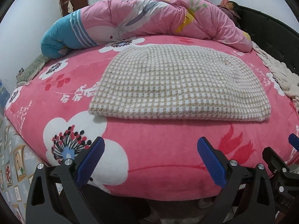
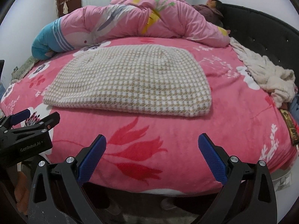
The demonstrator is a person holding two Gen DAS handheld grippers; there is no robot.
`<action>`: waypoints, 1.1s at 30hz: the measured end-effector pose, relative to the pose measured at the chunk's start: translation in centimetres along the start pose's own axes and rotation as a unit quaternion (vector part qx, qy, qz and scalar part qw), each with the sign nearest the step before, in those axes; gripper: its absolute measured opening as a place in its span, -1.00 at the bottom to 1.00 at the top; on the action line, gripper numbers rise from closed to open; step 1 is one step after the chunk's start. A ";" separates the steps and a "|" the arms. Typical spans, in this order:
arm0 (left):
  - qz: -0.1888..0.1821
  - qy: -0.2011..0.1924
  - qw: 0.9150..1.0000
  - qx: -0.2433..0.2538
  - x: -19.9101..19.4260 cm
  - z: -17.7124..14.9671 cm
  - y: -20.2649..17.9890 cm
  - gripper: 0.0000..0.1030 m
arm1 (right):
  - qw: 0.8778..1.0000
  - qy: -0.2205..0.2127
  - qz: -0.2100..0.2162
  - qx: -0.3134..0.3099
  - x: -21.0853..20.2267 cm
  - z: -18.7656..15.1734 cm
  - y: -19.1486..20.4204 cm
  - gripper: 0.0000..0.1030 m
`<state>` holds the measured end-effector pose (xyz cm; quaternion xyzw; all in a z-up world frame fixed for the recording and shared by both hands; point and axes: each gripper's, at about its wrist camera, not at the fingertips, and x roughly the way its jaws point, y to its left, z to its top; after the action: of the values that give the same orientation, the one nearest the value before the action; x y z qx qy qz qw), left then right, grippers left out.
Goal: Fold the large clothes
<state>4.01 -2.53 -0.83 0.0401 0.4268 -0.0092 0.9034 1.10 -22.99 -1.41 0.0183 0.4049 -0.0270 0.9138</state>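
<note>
A beige and white houndstooth garment lies folded into a flat rectangle on the pink flowered bed cover. My left gripper hangs open near the bed's front edge, well short of the garment, with nothing between its blue pads. My right gripper is also open and empty, at the same front edge to the right of the left one. In the right wrist view the left gripper's body shows at the left border.
A pink quilt is heaped along the back of the bed. A person lies at the back right by the dark headboard. A cream fleece cloth is bunched at the right edge.
</note>
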 end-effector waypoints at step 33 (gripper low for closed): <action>-0.014 0.015 1.000 -0.005 0.5 -0.7 0.0 0.90 | 1.000 -0.003 -0.001 0.005 -0.5 0.4 0.0 0.84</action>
<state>3.79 -2.41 -1.65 0.0297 0.4413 -0.0194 0.8967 1.02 -23.03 -0.76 0.0226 0.4019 -0.0306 0.9149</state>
